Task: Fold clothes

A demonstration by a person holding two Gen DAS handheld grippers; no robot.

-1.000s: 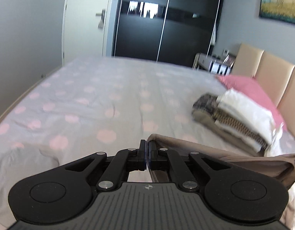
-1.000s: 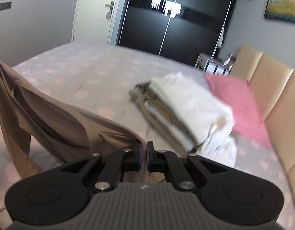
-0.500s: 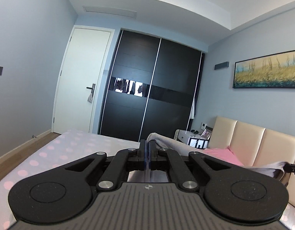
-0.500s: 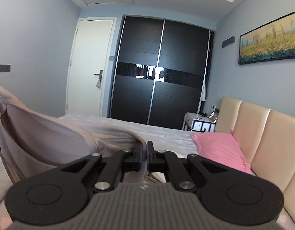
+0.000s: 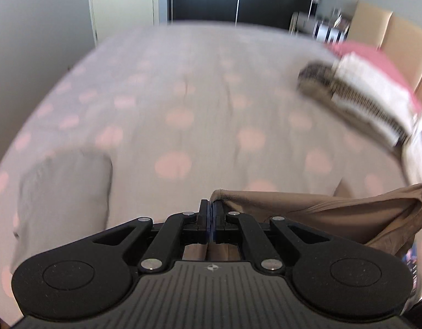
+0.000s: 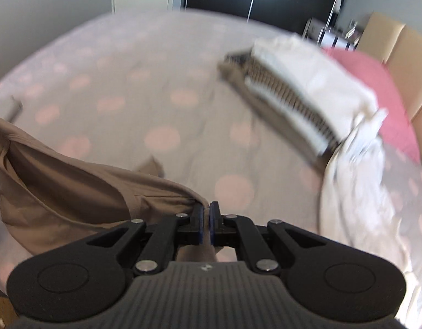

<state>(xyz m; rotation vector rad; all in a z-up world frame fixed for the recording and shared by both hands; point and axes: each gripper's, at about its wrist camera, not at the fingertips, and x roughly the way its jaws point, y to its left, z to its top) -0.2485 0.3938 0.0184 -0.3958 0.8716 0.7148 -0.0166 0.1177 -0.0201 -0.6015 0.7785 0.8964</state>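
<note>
At the upper right of the bed (image 5: 183,87) sat a folded stack (image 6: 298,82), while both jaws gripped the unfolded tan garment (image 6: 74,189), left gripper (image 5: 211,213) and right gripper (image 6: 207,216) clenched on its edge.

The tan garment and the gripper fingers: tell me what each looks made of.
Tan garment: thin, matte woven fabric, probably cotton or a blend; it drapes in soft folds and shows a stitched seam. Left gripper and right gripper: fingers look like matte black rigid plastic with metal pivot pins and blue inner pads.
</note>
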